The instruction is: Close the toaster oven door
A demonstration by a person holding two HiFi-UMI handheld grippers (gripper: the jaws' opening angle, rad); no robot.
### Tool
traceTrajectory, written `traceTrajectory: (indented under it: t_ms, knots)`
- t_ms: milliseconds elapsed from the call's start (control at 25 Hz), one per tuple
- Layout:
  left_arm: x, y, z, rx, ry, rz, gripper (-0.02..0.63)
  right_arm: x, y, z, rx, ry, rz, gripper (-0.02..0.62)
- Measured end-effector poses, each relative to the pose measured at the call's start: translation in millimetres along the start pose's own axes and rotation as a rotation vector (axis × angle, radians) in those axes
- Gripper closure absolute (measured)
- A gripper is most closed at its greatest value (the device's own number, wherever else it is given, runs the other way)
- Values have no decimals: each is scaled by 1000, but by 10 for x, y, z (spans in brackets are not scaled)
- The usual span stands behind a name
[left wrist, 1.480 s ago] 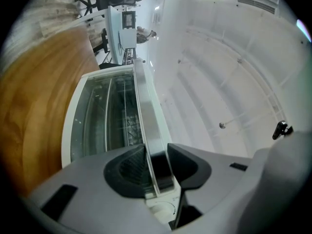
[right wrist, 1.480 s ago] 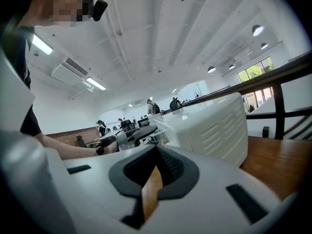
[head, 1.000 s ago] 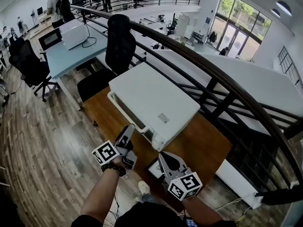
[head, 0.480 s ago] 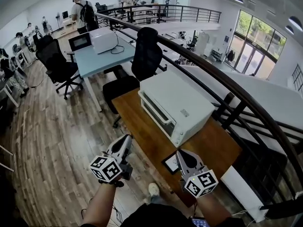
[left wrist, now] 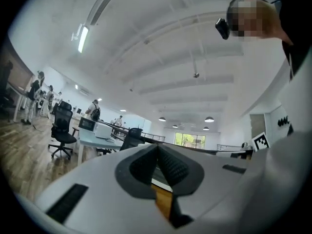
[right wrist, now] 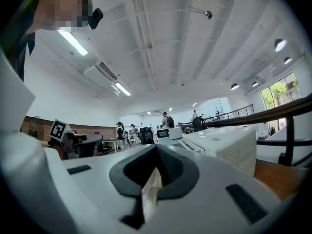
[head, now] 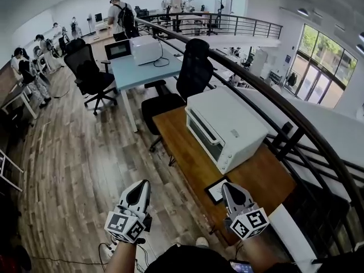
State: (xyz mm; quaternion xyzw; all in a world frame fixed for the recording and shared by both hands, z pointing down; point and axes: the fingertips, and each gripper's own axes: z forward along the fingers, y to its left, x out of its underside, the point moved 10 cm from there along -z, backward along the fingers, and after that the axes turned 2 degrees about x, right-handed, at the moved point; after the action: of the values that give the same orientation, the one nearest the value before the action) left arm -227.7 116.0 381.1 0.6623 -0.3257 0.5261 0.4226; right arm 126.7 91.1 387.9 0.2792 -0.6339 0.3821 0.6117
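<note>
- The toaster oven [head: 230,127] sits on the wooden table [head: 182,158], ahead of both pairs of fingertips and well apart from them. It is nearer the right pair than the left.
- Its door [head: 203,135] is the glazed front facing out over the table's long edge. It stands upright and flush with the white body, and no gap shows along its top, so I judge it closed.
- The left gripper [head: 140,187] has its jaws brought together tip to tip with nothing between them. In the left gripper view only a strip of table wood shows through the slit lower down.
- The right gripper [head: 229,187] is pinched together in the same way and carries nothing.
- A second ago the left gripper was spread wide and right up against the lower front corner of the oven. Now it has closed and drawn back, and hangs over the floor beside the table's near edge.
- The right gripper has also backed away, so the oven now lies further ahead of both tips than it did.
- With the door flush and both tools pulled clear, the closing push looks finished. At most, what remains is a check that the door stays seated.
- A small dark tablet [head: 216,191] lies flat on the table just left of the right fingertips, between the two grippers, and neither touches it.
- Beyond the oven, far ahead of the fingertips, stand a black office chair [head: 193,73] and the curved railing [head: 296,124].
</note>
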Motion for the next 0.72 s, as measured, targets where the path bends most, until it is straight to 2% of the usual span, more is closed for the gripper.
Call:
traceTrajectory:
  t_ms: [120,240,480,720]
  knots:
    - [-37,-60,-203,-49,-14,30,595,-19,-39,-14,-18,-26,-13,598]
    - [-8,-162,-311,-77,-24,-4,595,-55,-132,-110,-19,-31,-2,599]
    - [33,-430,-236,-74,-19,48,595,-77,-364,-277,-28,-27,-10,600]
    - [91,-577,-146,-68,-17,24,595,-24,-431,-315,-61,-7,0,599]
